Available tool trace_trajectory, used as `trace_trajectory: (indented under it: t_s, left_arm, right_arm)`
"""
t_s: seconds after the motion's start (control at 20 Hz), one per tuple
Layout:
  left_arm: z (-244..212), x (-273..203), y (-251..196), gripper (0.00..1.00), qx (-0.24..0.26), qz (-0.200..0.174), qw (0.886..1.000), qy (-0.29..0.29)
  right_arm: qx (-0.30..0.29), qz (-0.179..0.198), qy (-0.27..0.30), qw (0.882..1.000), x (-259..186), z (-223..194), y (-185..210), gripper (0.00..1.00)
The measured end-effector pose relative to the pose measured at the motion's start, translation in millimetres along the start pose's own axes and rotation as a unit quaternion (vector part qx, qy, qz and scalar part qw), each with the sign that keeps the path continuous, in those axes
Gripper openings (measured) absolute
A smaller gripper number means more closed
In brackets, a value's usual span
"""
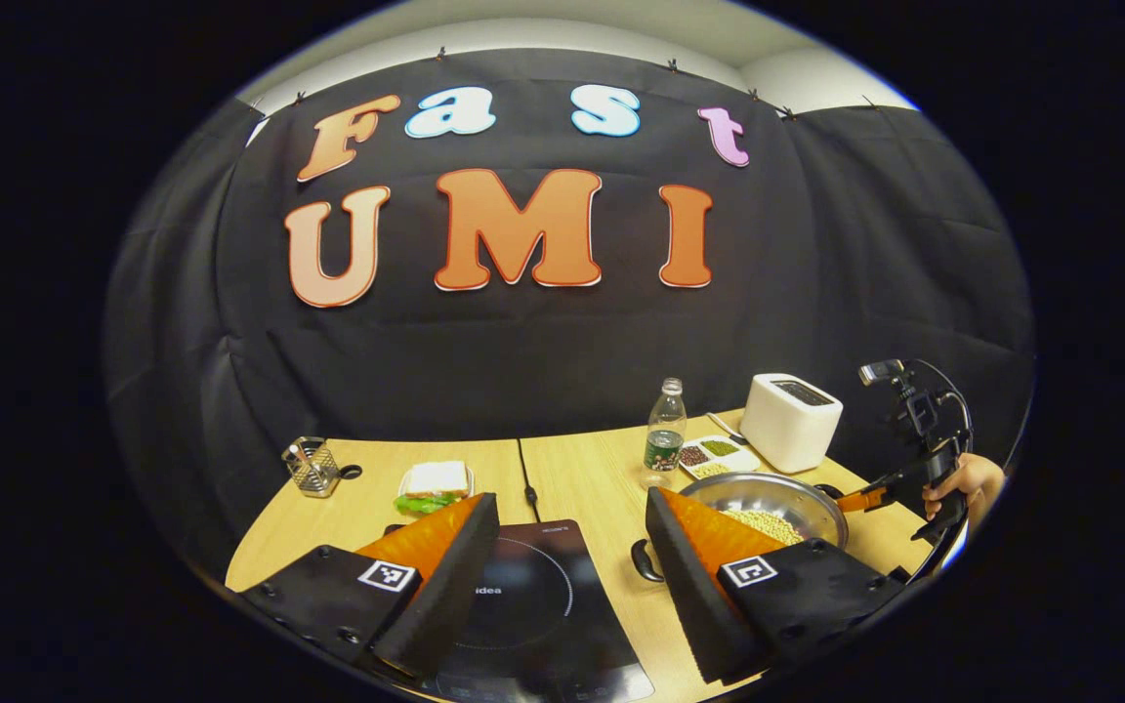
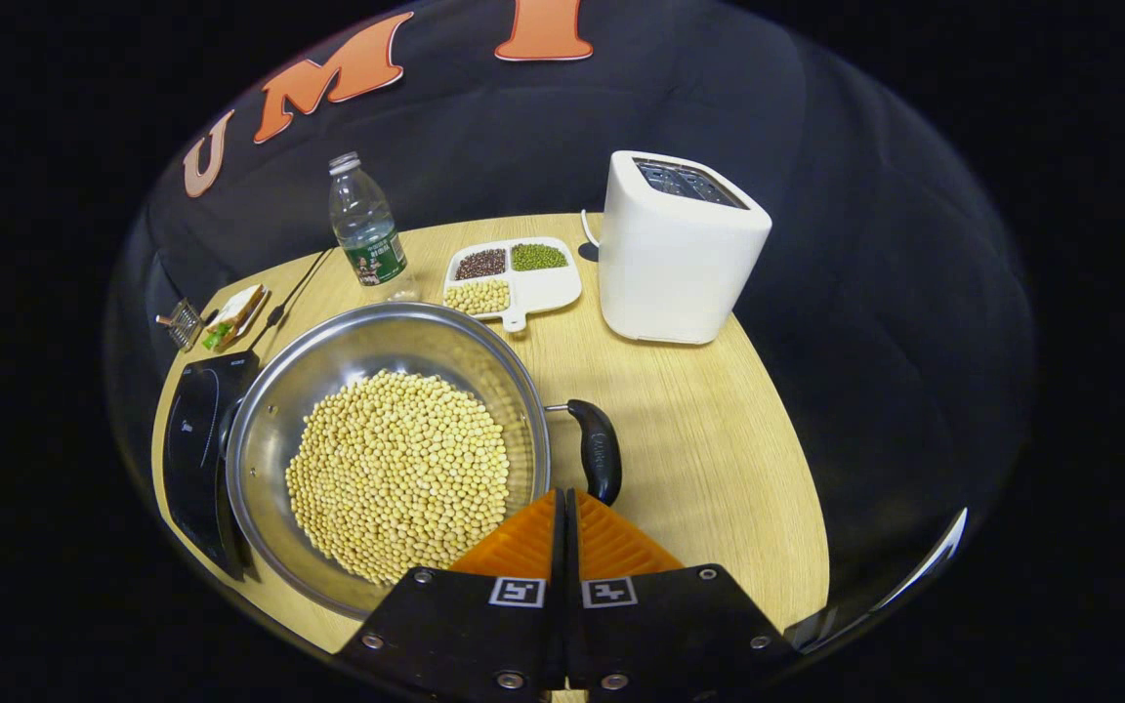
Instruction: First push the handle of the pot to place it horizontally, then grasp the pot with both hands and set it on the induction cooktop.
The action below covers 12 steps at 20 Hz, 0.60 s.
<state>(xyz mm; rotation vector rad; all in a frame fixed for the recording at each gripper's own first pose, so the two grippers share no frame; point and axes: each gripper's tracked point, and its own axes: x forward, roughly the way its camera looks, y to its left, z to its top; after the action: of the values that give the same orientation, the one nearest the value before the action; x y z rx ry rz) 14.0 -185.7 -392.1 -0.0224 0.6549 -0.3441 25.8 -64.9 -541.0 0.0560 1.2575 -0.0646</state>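
A steel pot (image 2: 270,410) full of yellow beans sits on the wooden table, just right of the black induction cooktop (image 2: 193,439). Its black side handle (image 2: 597,449) points toward me on the pot's right. My right gripper (image 2: 562,496) is shut with nothing between its fingers, its tips right beside that handle's near end and the pot's rim. In the left gripper view, my left gripper (image 1: 570,500) hangs open above the cooktop (image 1: 533,605), left of the pot (image 1: 768,493) and its other handle (image 1: 643,561). The right gripper (image 1: 855,502), held by a hand, shows at the pot's far side.
Behind the pot stand a white toaster (image 2: 680,249), a divided dish of beans (image 2: 514,273) and a water bottle (image 2: 367,229). A sandwich plate (image 1: 436,483), a wire basket (image 1: 311,467) and a black cable (image 1: 526,478) lie at the back left. The table edge runs close on the right.
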Motion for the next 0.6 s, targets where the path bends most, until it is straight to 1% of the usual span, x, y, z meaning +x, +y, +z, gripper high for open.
trace_trajectory:
  t_s: [0.1,0.15,0.2,0.3,0.35,0.45,0.5,0.55,0.6]
  left_arm:
    - [-11.8,12.4,-11.3,0.98,0.001,-0.007,1.000,0.021]
    - [-20.5,19.3,-16.6,1.00,0.003,-0.009,0.999,0.035]
    - [-27.7,27.0,-21.4,1.00,0.004,-0.011,0.999,0.050]
    - [-45.9,41.7,-31.1,1.00,0.006,-0.015,0.996,0.084]
    - [-53.7,51.7,-38.3,0.98,0.005,-0.023,0.994,0.103]
    - [-72.7,64.5,-54.7,0.98,0.002,-0.038,0.989,0.142]
    - [-81.1,72.9,-63.1,0.98,0.003,-0.046,0.986,0.161]
    - [-92.3,80.2,-68.5,1.00,0.004,-0.049,0.982,0.185]
    - [-102.3,88.9,-75.4,0.94,0.005,-0.052,0.978,0.202]
  right_arm:
    - [0.002,0.003,0.000,1.000,4.0,6.6,4.2,0.00]
    - [0.004,0.006,0.001,1.000,4.5,7.5,4.0,0.00]
    - [0.005,0.009,0.003,1.000,3.5,6.4,4.3,0.00]
    - [0.000,0.025,0.011,1.000,-6.3,3.3,3.9,0.00]
    - [0.004,0.033,0.006,0.999,-10.8,8.3,5.3,0.00]
    - [0.015,0.030,-0.014,0.999,-18.3,24.5,-1.6,0.00]
    - [0.016,0.027,-0.018,0.999,-19.5,29.9,-3.8,0.03]
    - [0.017,0.028,-0.017,0.999,-21.0,31.9,-3.8,0.05]
    - [0.019,0.031,-0.013,0.999,-21.3,33.7,-1.6,0.14]
